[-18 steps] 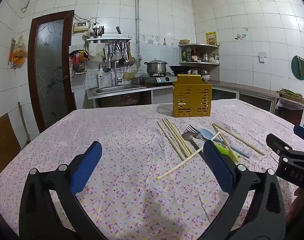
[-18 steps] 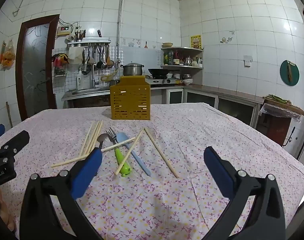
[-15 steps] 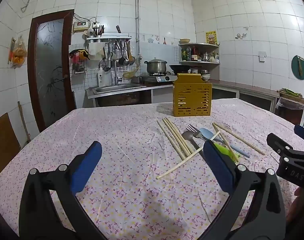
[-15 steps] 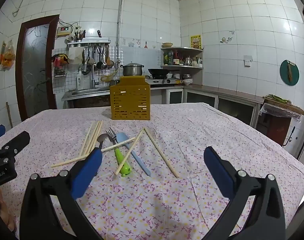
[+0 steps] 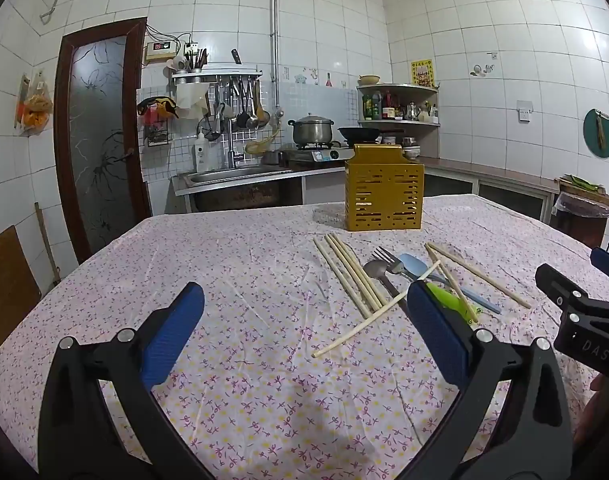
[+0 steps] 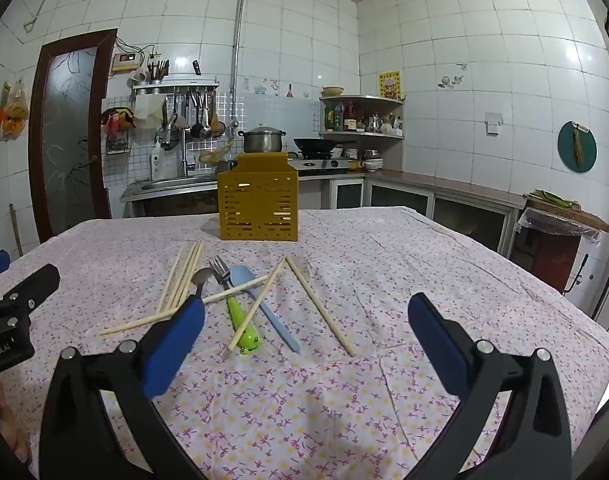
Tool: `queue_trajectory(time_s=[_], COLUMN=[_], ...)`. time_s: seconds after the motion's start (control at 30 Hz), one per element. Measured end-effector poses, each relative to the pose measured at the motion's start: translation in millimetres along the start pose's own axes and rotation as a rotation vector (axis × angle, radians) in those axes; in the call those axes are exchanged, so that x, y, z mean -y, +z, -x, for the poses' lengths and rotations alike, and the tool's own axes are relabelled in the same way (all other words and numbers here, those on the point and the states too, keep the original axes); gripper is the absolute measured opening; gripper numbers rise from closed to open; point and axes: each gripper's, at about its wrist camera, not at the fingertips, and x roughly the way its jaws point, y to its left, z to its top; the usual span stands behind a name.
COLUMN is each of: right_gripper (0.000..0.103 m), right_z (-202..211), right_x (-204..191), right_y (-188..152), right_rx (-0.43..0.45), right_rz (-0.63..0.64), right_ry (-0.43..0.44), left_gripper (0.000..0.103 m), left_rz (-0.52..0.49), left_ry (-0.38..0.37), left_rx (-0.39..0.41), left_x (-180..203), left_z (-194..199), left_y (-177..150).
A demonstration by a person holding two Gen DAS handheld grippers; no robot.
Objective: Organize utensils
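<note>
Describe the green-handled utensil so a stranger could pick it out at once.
Start at the yellow slotted holder standing on the floral tablecloth; the loose utensils lie in front of it. In the middle of that pile, the green-handled utensil lies between the chopstick bundle and the pale blue spoon. It alone is bright green, its handle ending in a frog-like face.

On the black body of my right tongs [image 5: 584, 316], seen from the left wrist view, I read the white letters "DAS". On my left tongs [image 6: 8, 316], seen from the right wrist view, the edge cuts a white word down to "nRobot.AI". The yellow poster [image 6: 389, 85] and the bottle labels on the corner shelf [image 6: 360, 133] are too small to read.
</note>
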Motion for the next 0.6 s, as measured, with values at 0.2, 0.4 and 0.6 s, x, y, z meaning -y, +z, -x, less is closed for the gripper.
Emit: queue_trajectory(time_s=[0.2,0.4,0.6], right_gripper=[0.099,0.099,0.099], right_z=[0.2,-0.7,-0.7], right_x=[-0.6,0.6,0.5], right_y=[-0.4,-0.6,-0.1], right_rx=[0.002,0.002,0.001], right_rz=[-0.001,-0.003,-0.003], right_ry=[-0.004,-0.004,-0.004], left_gripper=[0.098,0.098,0.098], left_rz=[0.002,0.001,0.002], left_ry=[0.000,-0.001,-0.001], left_rx=[0.000,-0.002,-0.002], left_x=[-1.5,-3.3,-3.9], left_z=[-0.8,-2.4,-1.9], left_y=[-0.2,-1.2,-0.9])
